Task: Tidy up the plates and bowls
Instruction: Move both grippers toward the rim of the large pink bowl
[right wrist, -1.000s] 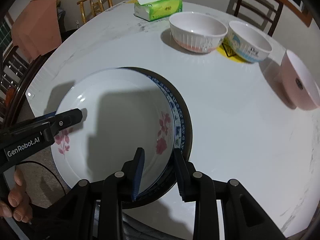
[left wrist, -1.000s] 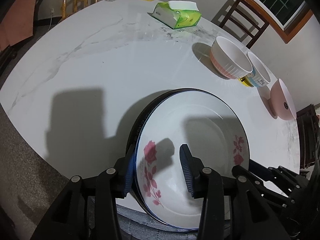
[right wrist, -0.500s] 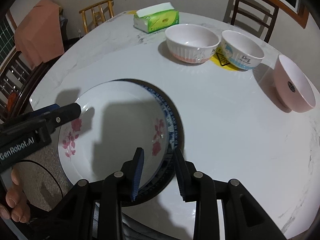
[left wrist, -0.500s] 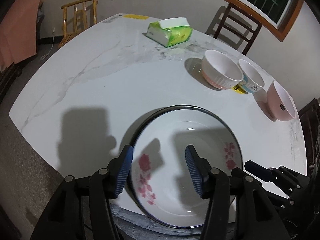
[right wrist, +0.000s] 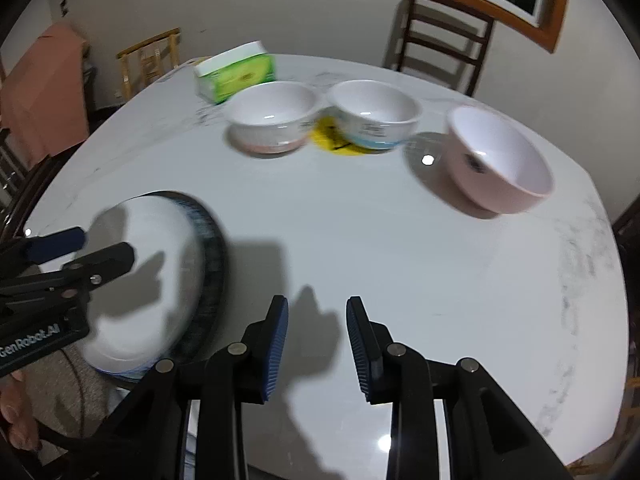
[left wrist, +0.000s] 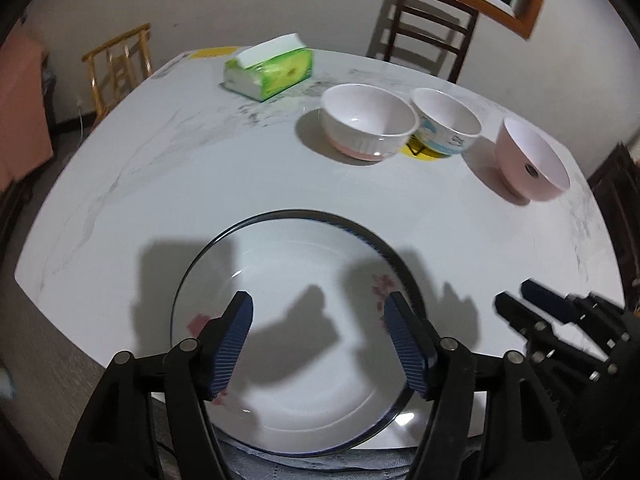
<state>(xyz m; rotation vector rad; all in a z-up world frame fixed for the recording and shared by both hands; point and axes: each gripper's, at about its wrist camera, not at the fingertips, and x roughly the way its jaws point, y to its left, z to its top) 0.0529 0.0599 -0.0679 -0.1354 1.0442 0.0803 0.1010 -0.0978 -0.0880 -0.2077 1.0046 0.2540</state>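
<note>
**Plates stacked at the table's near edge, three bowls waiting**

The flowered plate (left wrist: 304, 344) sits on top of a dark-rimmed plate (right wrist: 210, 276) at the near edge of the marble table (left wrist: 168, 184), overhanging that edge a little. The left gripper (left wrist: 318, 340) hovers above the flowered plate; its jaws have just been opening and stand wide with nothing between them. The right gripper (right wrist: 316, 348) is beside the plates, over bare tabletop, its jaws narrower and empty.

Beyond the plates, toward the far side, stand the ribbed white bowl (left wrist: 366, 126) and the blue-printed bowl (left wrist: 446, 126), touching or nearly so. The pink bowl (left wrist: 530, 166) is off to their right, tilted on its side. A green tissue pack (left wrist: 270, 70) lies beyond the ribbed bowl.

The bowls look glazed, stiff and breakable, likely slick under rubber pads. I'd pinch each across its rim wall, one pad inside and one outside. The tilted pink bowl may roll if nudged.
</note>
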